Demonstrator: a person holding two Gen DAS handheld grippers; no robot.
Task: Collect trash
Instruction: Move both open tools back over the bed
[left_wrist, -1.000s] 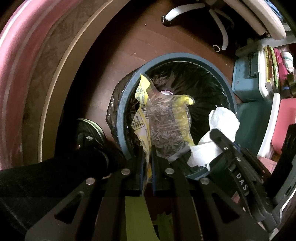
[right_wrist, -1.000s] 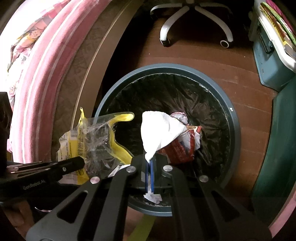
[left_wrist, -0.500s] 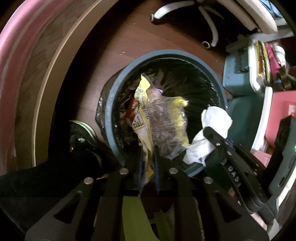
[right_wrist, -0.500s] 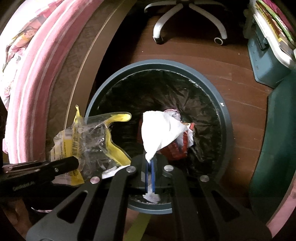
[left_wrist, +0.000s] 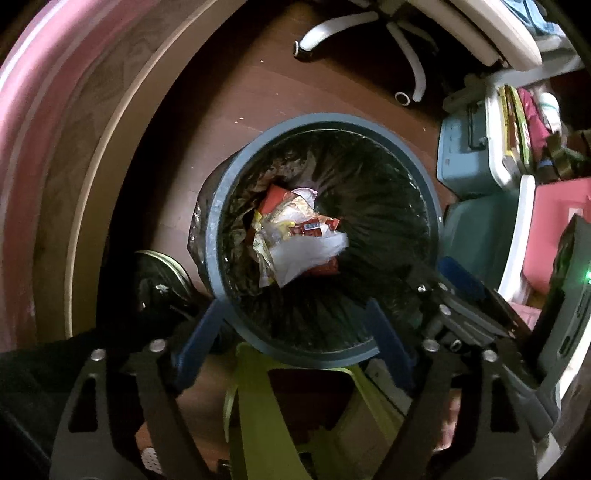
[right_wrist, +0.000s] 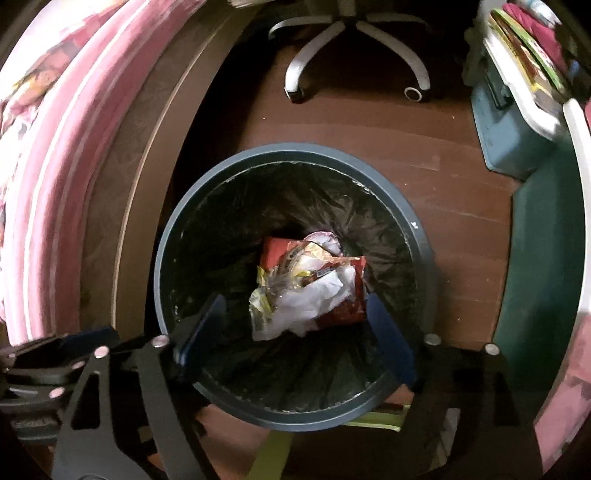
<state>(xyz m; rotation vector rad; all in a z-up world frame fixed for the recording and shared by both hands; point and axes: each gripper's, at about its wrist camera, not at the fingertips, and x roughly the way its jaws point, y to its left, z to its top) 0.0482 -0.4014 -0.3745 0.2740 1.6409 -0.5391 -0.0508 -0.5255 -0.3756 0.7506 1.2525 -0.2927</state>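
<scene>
Right tool (right_wrist: 295, 325) is hanging wide open over the trash bin (right_wrist: 421, 236), jaws just opened; white tissue (right_wrist: 306, 310) and wrappers (right_wrist: 343, 295) are lying below.

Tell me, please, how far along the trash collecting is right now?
Done: wrappers and white tissue lie in the lined bin. In hand: nothing; the left tongs and right tongs have just been opening and stand wide, empty, above the bin. Left: no loose trash shows on the visible floor.
</scene>
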